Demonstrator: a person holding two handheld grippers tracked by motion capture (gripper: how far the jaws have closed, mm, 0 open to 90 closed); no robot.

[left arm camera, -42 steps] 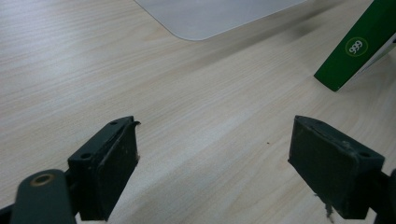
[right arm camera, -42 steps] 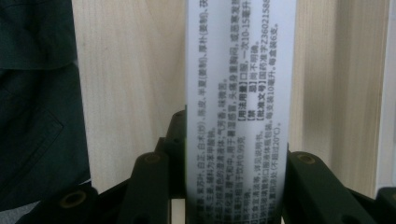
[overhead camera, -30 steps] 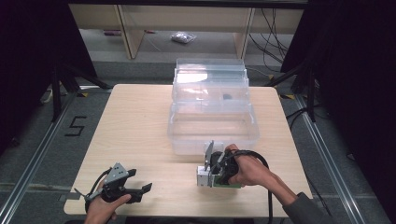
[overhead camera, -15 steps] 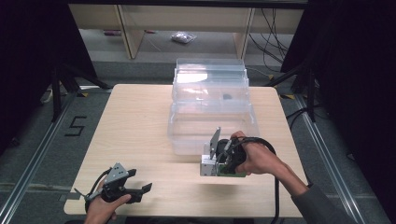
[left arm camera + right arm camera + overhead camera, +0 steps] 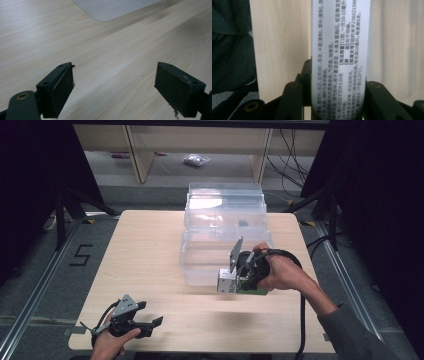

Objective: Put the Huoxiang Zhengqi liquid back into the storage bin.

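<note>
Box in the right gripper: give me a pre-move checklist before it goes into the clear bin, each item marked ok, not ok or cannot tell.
1. Right gripper shut on the box, jaws on both sides: ok.
2. Box lifted off the table: ok, judging by the shadow under it.
3. Bin open on top: cannot tell, its clear walls hide any lid.
4. Bin free of clutter: cannot tell; one dark spot shows inside.
5. Left gripper open, at the near edge, out of the path: ok.
6. Cable clear of the bin: ok.
</note>
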